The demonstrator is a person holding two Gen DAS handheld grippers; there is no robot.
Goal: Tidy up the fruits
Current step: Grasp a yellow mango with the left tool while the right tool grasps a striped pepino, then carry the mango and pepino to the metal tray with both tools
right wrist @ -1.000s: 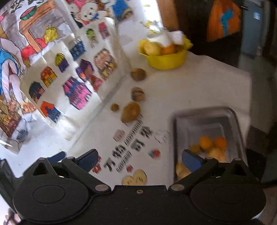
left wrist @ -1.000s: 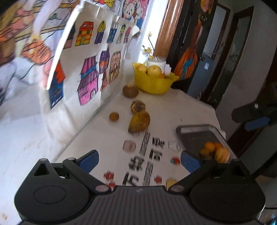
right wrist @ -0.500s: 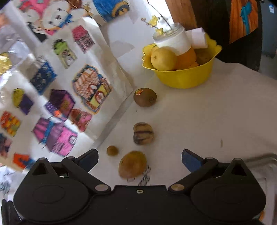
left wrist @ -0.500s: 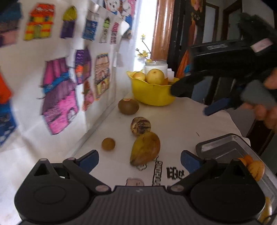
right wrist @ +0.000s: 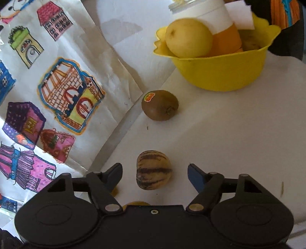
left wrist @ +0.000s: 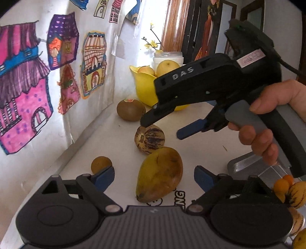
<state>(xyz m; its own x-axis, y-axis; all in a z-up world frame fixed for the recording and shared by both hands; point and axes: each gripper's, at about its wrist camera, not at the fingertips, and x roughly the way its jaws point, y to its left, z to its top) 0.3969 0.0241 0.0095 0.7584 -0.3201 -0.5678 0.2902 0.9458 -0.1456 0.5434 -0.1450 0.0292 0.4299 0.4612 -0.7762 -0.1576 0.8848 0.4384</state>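
- Striped cream-and-purple round fruit (right wrist: 153,170) lies on the white table between the right gripper's (right wrist: 155,173) open blue-tipped fingers, untouched.
- Yellow-brown mango (left wrist: 159,174) lies between the left gripper's (left wrist: 154,177) fingers.
- Brown stickered kiwi (right wrist: 159,105) lies beyond both.
- Small brown round fruit (left wrist: 101,164) sits beside the left gripper's left finger.

House drawings (left wrist: 57,80) on wall; white jar (right wrist: 212,17); flower sprig (left wrist: 153,41).
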